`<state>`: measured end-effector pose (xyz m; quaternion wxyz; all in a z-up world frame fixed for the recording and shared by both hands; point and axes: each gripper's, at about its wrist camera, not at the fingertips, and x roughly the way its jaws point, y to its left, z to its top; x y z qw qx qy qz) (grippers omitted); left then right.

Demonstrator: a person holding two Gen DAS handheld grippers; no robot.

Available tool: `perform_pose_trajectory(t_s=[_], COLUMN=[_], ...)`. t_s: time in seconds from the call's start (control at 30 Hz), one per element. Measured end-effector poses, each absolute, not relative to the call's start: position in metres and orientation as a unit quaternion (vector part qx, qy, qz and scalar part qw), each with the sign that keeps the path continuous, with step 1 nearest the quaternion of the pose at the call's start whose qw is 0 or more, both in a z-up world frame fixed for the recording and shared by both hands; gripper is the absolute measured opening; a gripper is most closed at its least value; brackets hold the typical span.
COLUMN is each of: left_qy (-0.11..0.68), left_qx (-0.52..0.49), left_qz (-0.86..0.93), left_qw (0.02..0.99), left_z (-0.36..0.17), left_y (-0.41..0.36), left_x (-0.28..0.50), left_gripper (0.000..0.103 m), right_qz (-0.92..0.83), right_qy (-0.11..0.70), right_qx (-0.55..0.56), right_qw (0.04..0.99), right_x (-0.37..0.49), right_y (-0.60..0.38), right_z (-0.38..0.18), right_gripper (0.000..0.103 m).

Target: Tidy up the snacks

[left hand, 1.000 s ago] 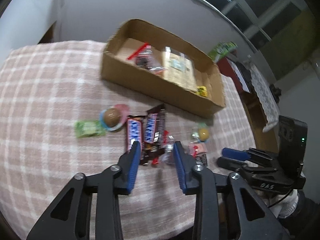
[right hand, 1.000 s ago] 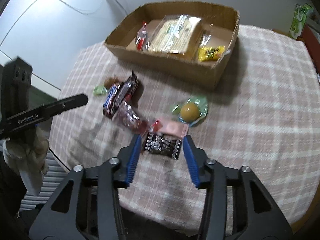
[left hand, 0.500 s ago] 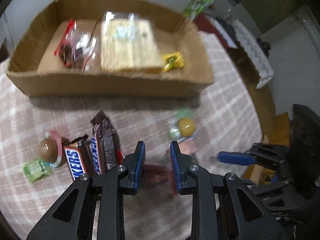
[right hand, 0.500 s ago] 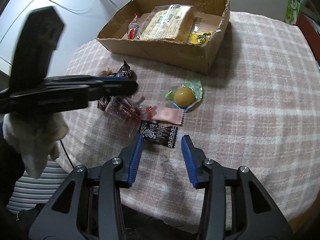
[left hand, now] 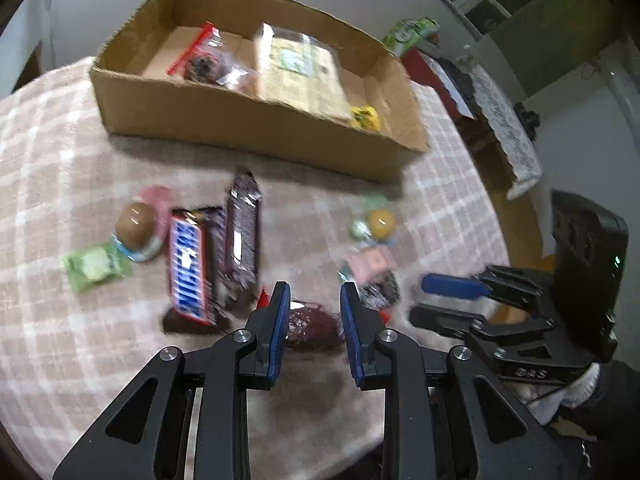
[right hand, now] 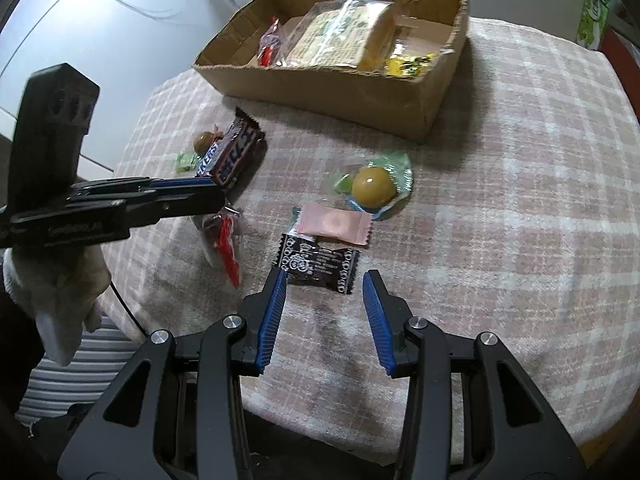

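My left gripper (left hand: 314, 292) is shut on a clear zip bag of dark red snacks (left hand: 312, 326), near the table's front edge. In the right wrist view that bag (right hand: 224, 240) hangs under the left gripper (right hand: 212, 200), its red strip showing. My right gripper (right hand: 325, 275) stands open with nothing between its pads. Just ahead of its tips lies a black printed wrapper (right hand: 316, 264), a pink sachet (right hand: 334, 224) behind that. A cardboard box (left hand: 240, 120) at the back holds several packets. Two Snickers bars (left hand: 188, 264) lie left of the bag.
A yellow ball candy in a green wrapper (right hand: 374, 186) lies mid-table. A brown ball candy (left hand: 134, 226) and a green packet (left hand: 94, 266) sit left of the bars. The checked tablecloth (right hand: 520, 200) falls off at the near edge. A gloved hand (right hand: 60, 280) holds the left gripper.
The left gripper's jaws have narrowed and closed on the dark red bag after swinging over it. In the right wrist view it has come in from the left. The right gripper barely moved.
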<state>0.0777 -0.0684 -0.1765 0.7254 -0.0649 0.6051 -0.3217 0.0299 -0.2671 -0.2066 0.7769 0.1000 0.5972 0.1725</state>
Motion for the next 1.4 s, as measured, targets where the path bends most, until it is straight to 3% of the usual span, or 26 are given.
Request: perform_pose_trajectory(t_s=[0.3,0.57,0.73,0.83,0.93,1.2,1.4], left_qy=[0.59,0.589,0.606,0.61,0.618,0.623,0.624], left_qx=[0.014,-0.077,-0.122,-0.146,-0.146,-0.113,-0.084], left_qz=[-0.306,-0.243,-0.224,-0.214,-0.207,-0.194,-0.188], left_qw=[0.747,0.767,0.754,0.749,0.744,0.749,0.754], left_z=[-0.163,-0.157,-0.169,-0.173,-0.178,-0.187,-0.193], left_y=[-0.054,0.001,-0.001,-0.002,-0.008,-0.027,-0.041], left_x=[0.035,0.019,0.008,0.004,0.004,0.014,0.019], left_gripper=[0.024,0.025,0.025,0.025,0.038,0.038,0.038], right_qz=[0.175,0.174,0.157,0.152,0.15,0.137,0.146], right_qy=[0.59,0.593,0.602,0.603,0.607,0.621,0.625], right_qx=[0.099,0.081,0.08,0.075,0.066,0.027,0.024], right_qw=[0.782,0.782,0.779,0.78,0.778,0.771,0.766], right_x=[0.031,0.032,0.035,0.037,0.04,0.046,0.048], right_y=[-0.267,-0.257,-0.254,-0.25,-0.242,-0.222,-0.227], right_z=[-0.199,-0.205,-0.212,-0.212,-0.215,-0.23,-0.229], right_gripper=[0.042,0.042,0.06,0.06,0.06,0.06,0.048])
